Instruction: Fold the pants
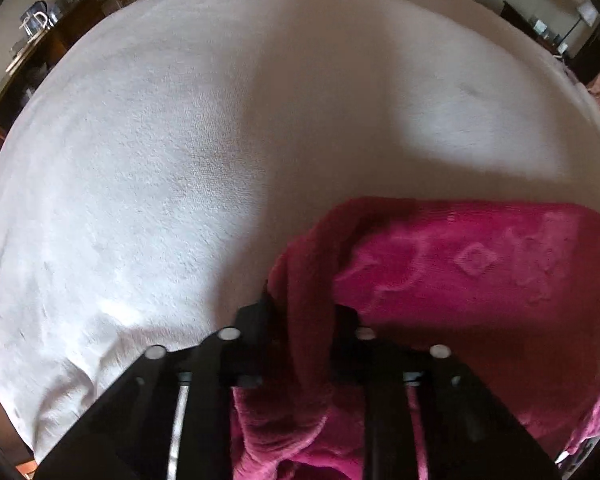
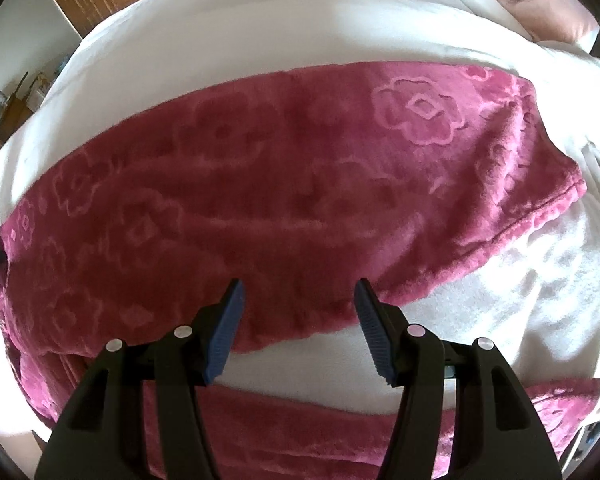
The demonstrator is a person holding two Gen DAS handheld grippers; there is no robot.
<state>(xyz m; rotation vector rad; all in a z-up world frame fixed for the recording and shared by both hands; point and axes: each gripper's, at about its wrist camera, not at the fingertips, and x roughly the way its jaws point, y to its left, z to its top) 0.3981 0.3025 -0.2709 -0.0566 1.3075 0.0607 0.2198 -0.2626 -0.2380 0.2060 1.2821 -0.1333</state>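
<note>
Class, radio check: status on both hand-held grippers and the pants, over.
Left hand-held gripper shut on pink pants. Right hand-held gripper open above them. White blanket beneath, nothing blocking.

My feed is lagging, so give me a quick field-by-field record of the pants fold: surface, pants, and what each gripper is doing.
surface: white blanket
pants: pink fleece pants with a flower pattern, spread across the blanket; one leg lies flat, a second strip of pink shows nearer the camera
left gripper: left gripper shut on a bunched fold at the pants' edge
right gripper: right gripper open, blue pads clear of the fabric, over the near edge of the leg
fold status: no fold laid over yet
</note>
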